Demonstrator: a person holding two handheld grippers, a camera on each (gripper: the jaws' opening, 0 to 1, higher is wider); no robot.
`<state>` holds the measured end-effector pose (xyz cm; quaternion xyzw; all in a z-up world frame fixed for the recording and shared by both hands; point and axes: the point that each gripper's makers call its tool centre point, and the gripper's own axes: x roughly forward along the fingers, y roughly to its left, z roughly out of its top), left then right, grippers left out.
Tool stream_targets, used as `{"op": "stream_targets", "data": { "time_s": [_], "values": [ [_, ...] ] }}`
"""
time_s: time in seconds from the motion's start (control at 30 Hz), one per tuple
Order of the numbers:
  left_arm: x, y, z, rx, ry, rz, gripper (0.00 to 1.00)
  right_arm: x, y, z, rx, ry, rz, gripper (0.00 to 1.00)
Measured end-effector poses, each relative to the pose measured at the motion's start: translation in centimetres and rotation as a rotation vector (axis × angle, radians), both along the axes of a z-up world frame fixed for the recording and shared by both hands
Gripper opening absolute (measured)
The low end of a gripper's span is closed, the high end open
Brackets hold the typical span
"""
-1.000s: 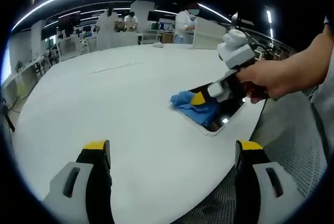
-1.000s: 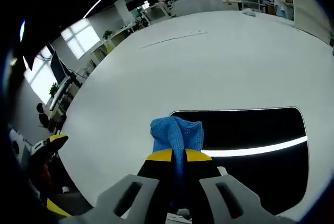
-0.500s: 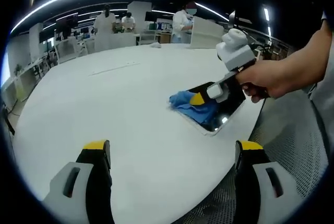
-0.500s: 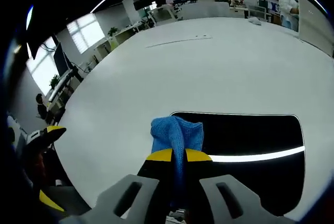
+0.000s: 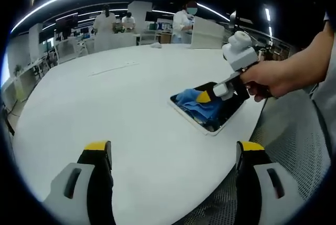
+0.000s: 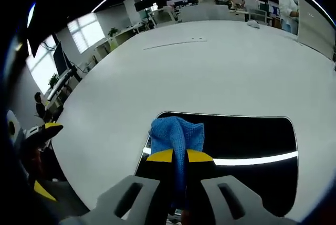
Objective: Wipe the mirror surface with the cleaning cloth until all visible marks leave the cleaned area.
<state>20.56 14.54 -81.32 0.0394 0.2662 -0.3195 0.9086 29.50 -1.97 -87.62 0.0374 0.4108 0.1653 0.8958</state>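
Note:
A flat rectangular mirror (image 6: 247, 138) lies on the white table (image 6: 173, 73), dark, with a bright strip of ceiling light reflected in it. My right gripper (image 6: 178, 156) is shut on a blue cleaning cloth (image 6: 177, 133), which presses on the mirror's left end. In the left gripper view the mirror (image 5: 227, 114) sits near the table's right edge, with the blue cloth (image 5: 197, 104) on it under the right gripper (image 5: 203, 97), held by a person's hand (image 5: 268, 78). My left gripper (image 5: 170, 149) hovers open over the bare table, nearer than the mirror.
The round white table (image 5: 115, 109) drops off close behind the mirror to a grey mesh floor (image 5: 294, 130). Several people (image 5: 185, 23) work at desks beyond the far side. A small white object (image 6: 253, 23) lies at the table's far edge.
The right gripper has slid the cloth inward from the mirror's left end onto the glass. The left gripper has stayed put.

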Motion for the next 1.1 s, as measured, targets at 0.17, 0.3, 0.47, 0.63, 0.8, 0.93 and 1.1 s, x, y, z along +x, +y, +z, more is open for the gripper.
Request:
{"op": "stream_targets", "data": {
  "time_s": [0.17,0.3,0.47,0.63,0.8,0.93,1.1],
  "values": [
    [0.1,0.1,0.0,-0.001,-0.002,0.004,0.97,0.1,-0.4,0.0,0.017,-0.011,-0.007,0.02],
    [0.1,0.2,0.0,0.0,-0.003,0.008,0.98,0.3,-1.4,0.0,0.018,-0.025,-0.034,0.02],
    [0.1,0.1,0.1,-0.002,-0.002,0.012,0.98,0.4,-2.5,0.1,0.02,-0.023,-0.05,0.02],
    [0.1,0.2,0.1,-0.002,-0.002,0.013,0.97,0.3,-3.2,0.0,0.024,-0.024,-0.056,0.02],
    [0.1,0.2,0.0,-0.001,0.001,0.015,0.97,0.2,-4.0,0.1,0.018,-0.027,-0.053,0.02],
    [0.1,0.2,0.1,0.0,0.0,0.017,0.97,0.2,-4.6,0.0,0.014,-0.031,-0.041,0.02],
    [0.2,0.3,0.1,-0.002,0.003,0.025,0.97,0.2,-5.4,0.0,0.022,-0.04,-0.028,0.02]
  ]
}}
